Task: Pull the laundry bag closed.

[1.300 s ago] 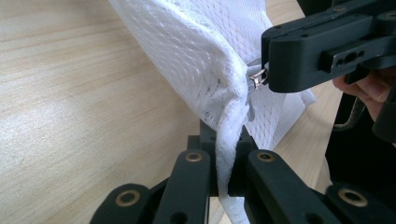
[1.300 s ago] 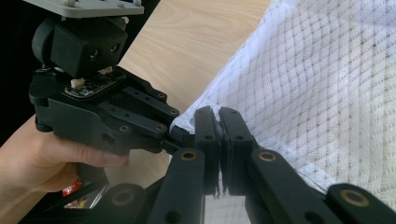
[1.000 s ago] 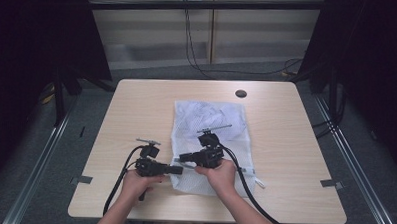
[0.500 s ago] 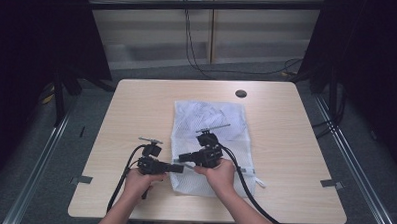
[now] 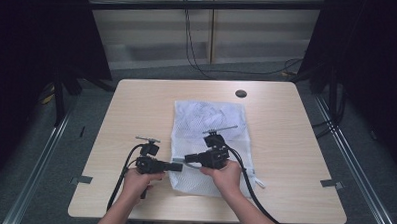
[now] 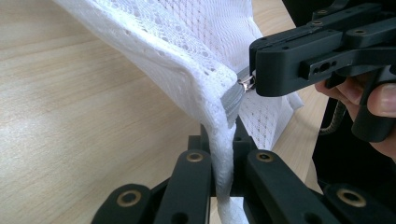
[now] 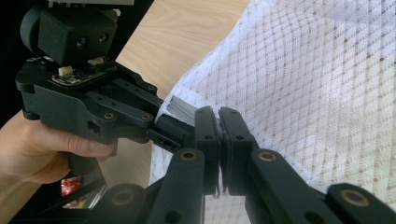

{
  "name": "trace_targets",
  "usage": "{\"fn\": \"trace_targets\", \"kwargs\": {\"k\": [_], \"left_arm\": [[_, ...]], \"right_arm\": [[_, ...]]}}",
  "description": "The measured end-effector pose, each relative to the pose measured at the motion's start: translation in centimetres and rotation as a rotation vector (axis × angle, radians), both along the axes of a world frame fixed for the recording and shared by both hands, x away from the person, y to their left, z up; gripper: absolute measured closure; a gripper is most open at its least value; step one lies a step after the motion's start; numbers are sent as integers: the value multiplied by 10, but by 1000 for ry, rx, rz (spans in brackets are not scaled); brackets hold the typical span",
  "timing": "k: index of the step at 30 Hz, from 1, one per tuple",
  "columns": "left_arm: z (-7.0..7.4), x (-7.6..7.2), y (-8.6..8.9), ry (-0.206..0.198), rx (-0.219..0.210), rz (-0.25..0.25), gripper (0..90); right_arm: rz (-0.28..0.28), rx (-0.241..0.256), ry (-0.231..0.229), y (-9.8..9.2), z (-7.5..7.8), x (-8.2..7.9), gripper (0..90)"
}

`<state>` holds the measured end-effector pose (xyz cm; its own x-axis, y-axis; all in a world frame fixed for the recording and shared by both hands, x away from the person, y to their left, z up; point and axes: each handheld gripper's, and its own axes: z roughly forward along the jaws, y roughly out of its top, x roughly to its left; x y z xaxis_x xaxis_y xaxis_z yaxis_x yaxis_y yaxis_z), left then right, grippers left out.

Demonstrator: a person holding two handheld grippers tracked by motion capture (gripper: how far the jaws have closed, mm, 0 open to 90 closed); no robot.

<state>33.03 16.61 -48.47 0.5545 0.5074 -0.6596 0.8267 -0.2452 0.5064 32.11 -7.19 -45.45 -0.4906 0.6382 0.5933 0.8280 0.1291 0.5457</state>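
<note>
A white mesh zip bag [image 5: 208,125] lies flat on the middle of the wooden table [image 5: 136,105]. Both grippers meet at its near left corner. My left gripper [image 5: 177,167] is shut on the bag's corner fabric [image 6: 187,42], which hangs down between its jaws [image 6: 223,140]. My right gripper [image 5: 189,158] faces it from the right and is shut on the metal zipper pull [image 6: 246,84] at the end of the grey zipper tape [image 7: 180,105]. In the right gripper view its jaws [image 7: 218,116] are pressed together against the mesh [image 7: 303,93], with the left gripper [image 7: 168,126] just beyond.
A dark round cable hole [image 5: 240,93] sits near the table's far edge. Black cables [image 5: 249,186] trail from both grippers toward the near edge. A small white tag [image 5: 259,184] lies by the bag's near right corner. Dark curtains flank the table.
</note>
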Motion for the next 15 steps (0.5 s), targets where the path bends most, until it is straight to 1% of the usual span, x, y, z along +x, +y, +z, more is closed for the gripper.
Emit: {"fn": "trace_targets", "kwargs": {"k": [3, 5, 6, 8, 12, 14, 15], "left_arm": [[1, 0, 0, 5, -7, 9, 900], [1, 0, 1, 5, -8, 10, 900], [1, 0, 2, 3, -10, 10, 900], [1, 0, 2, -1, -6, 9, 900], [1, 0, 2, 4, -13, 11, 900], [2, 0, 3, 13, -19, 22, 900], [2, 1, 5, 7, -18, 21, 900]], "right_arm": [[3, 2, 1, 0, 0, 0, 873], [3, -5, -3, -1, 0, 0, 873], [0, 5, 7, -1, -1, 0, 873], [-2, -5, 3, -2, -1, 0, 873], [0, -1, 0, -3, -1, 0, 873], [-3, -11, 0, -4, -1, 0, 873], [-2, -15, 2, -5, -1, 0, 873]]}}
